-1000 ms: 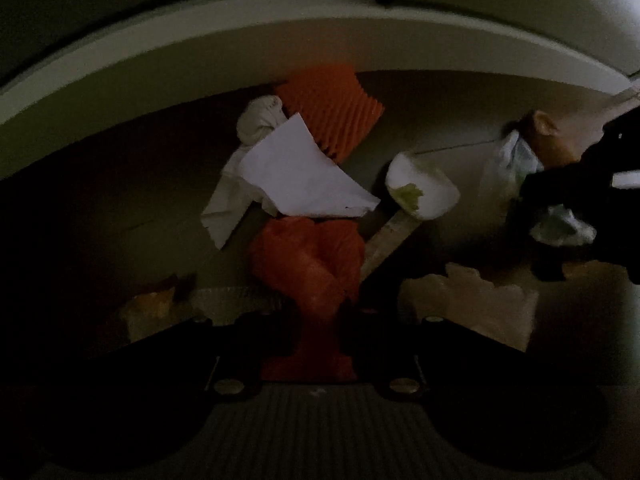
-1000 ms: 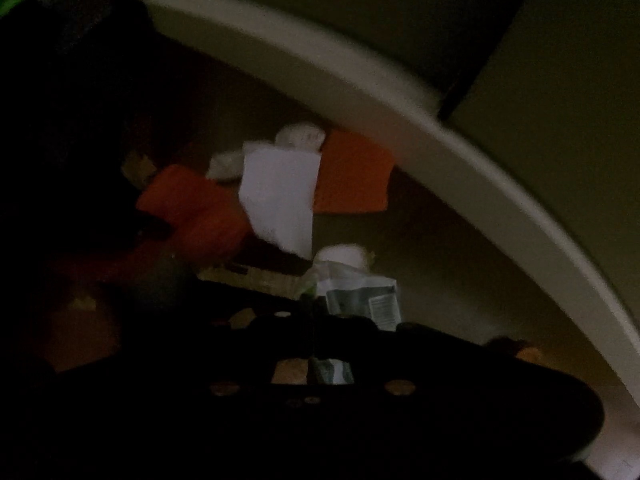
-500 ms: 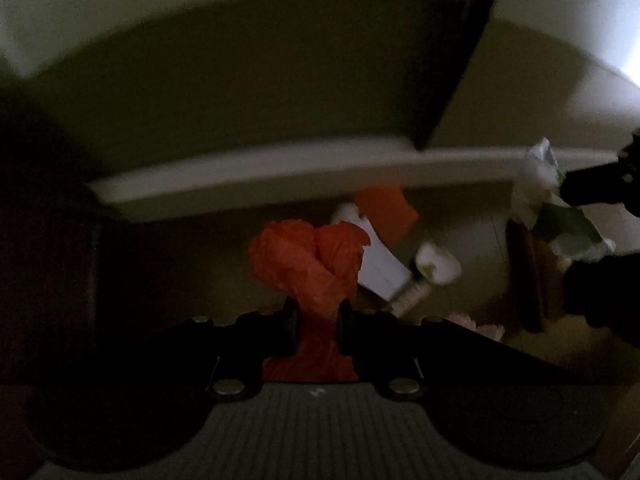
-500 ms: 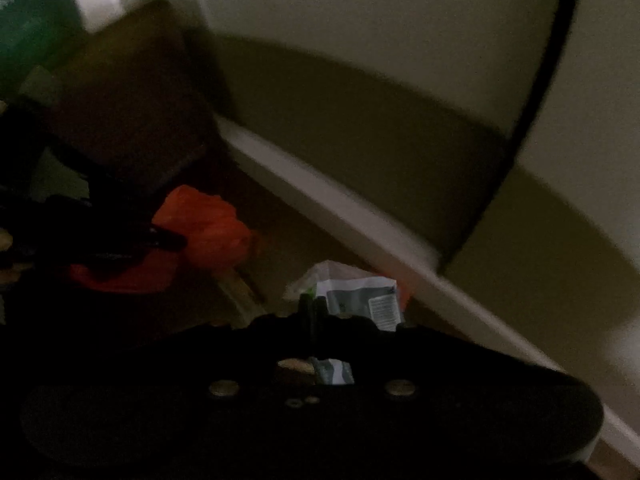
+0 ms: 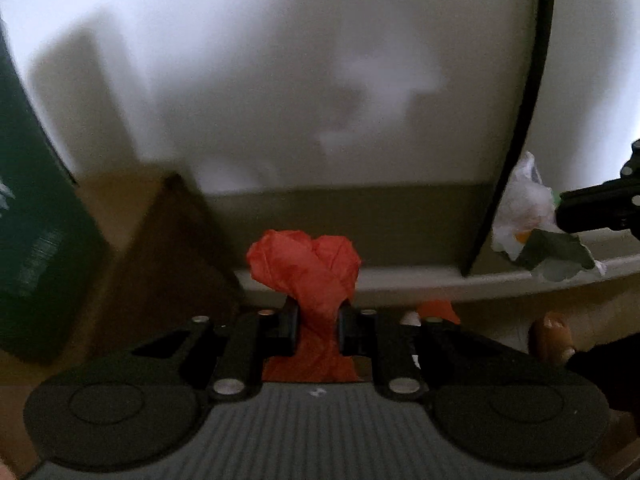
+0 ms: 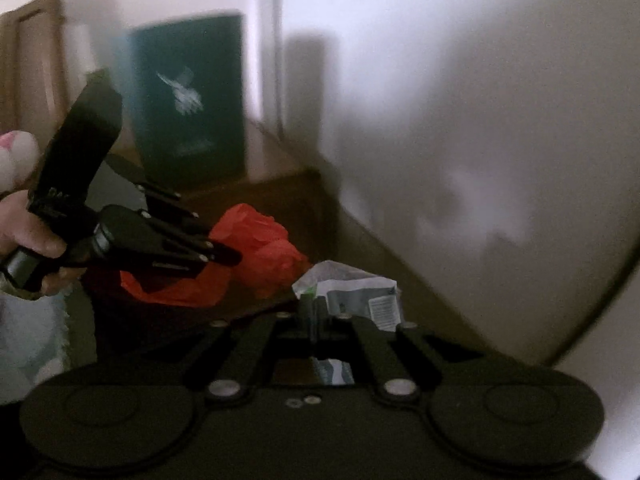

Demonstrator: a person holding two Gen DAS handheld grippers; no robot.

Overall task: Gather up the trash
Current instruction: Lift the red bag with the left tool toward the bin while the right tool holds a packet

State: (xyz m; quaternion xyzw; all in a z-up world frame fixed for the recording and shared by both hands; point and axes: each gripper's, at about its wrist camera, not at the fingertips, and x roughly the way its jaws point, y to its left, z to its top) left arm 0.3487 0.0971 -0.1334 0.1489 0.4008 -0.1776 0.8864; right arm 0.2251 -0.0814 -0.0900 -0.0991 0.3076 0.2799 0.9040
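Now my left tool (image 5: 314, 330) pinches the soft, light orange bag (image 5: 306, 268) at its twisted neck, my right tool (image 6: 316, 316) nips the thin, crumpled wrapper (image 6: 360, 296).

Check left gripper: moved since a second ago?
Yes. The left gripper, shut on the orange bag, has lifted: the baseboard dropped from top of view to fingertip level.

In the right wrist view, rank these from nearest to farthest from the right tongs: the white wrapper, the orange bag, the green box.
1. White wrapper: pinched in the right tongs.
2. Orange bag: up and left, held by the left tongs.
3. Green box: farthest, upper left, by the wall.
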